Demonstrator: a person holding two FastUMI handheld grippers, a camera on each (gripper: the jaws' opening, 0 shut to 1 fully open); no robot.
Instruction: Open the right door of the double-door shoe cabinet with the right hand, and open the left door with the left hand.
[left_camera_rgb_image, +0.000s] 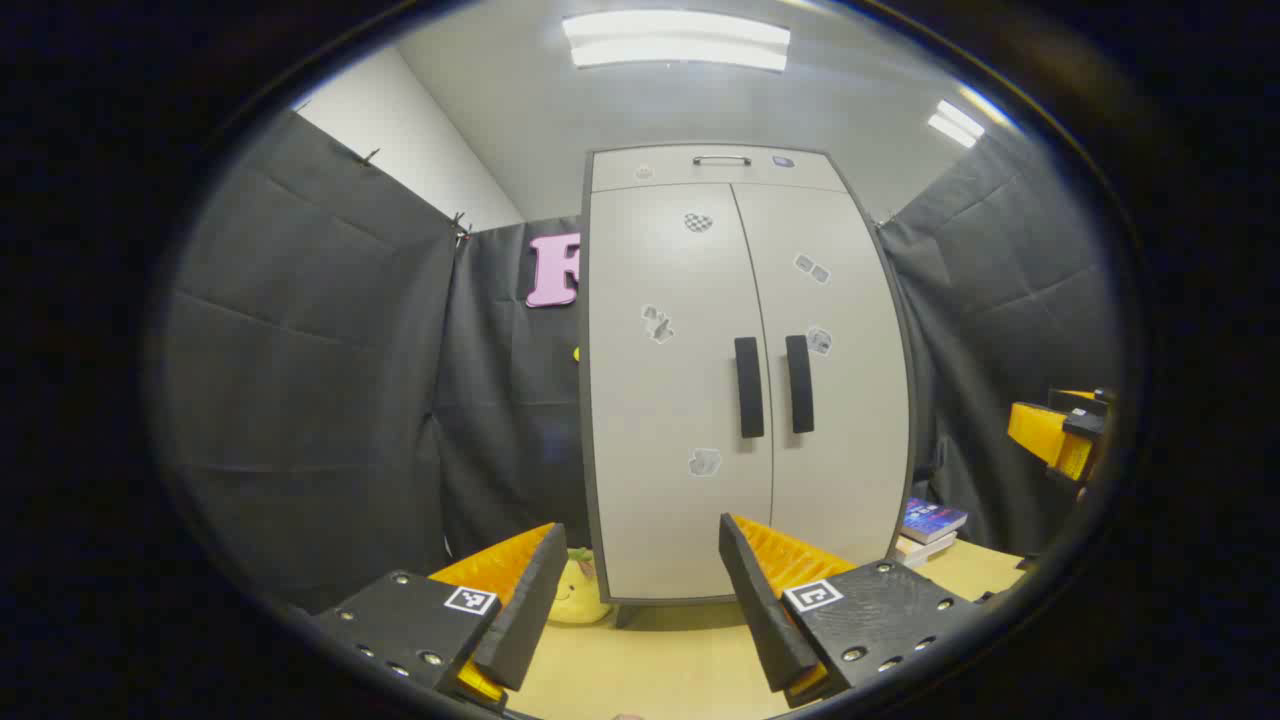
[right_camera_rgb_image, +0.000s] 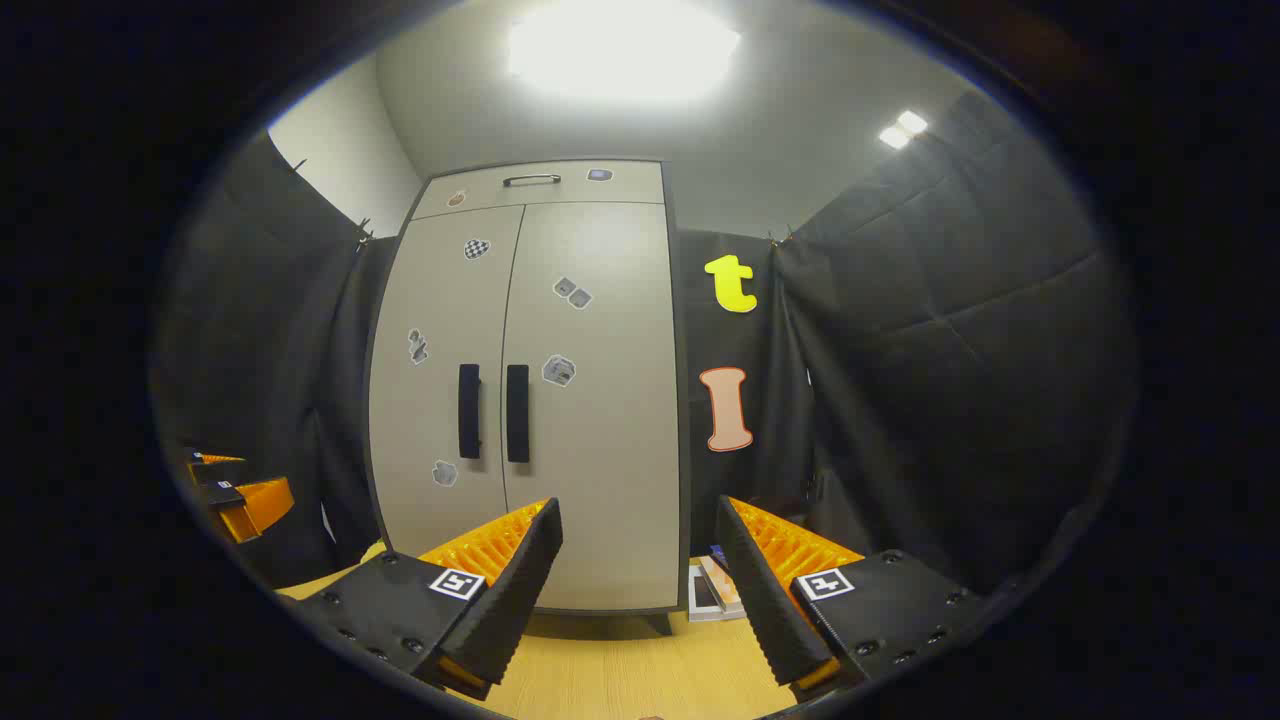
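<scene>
A pale grey double-door shoe cabinet (left_camera_rgb_image: 700, 420) (right_camera_rgb_image: 560, 450) stands upright ahead on the wooden floor, both doors closed. Two dark vertical handles sit side by side at the middle seam: the left door handle (left_camera_rgb_image: 748, 387) (right_camera_rgb_image: 469, 411) and the right door handle (left_camera_rgb_image: 799, 384) (right_camera_rgb_image: 517, 413). A narrow drawer with a metal pull (left_camera_rgb_image: 721, 160) tops the cabinet. My left gripper (left_camera_rgb_image: 635, 595) is open, well short of the doors, with nothing between its fingers. My right gripper (right_camera_rgb_image: 637, 590) is open too, also apart from the cabinet. The other gripper shows far off at each view's edge (left_camera_rgb_image: 1060, 435) (right_camera_rgb_image: 240, 495).
A yellow plush toy (left_camera_rgb_image: 575, 590) lies at the cabinet's left foot. A stack of books (left_camera_rgb_image: 925, 530) (right_camera_rgb_image: 715, 590) lies on the floor at its right side. Black cloth walls close in on both sides.
</scene>
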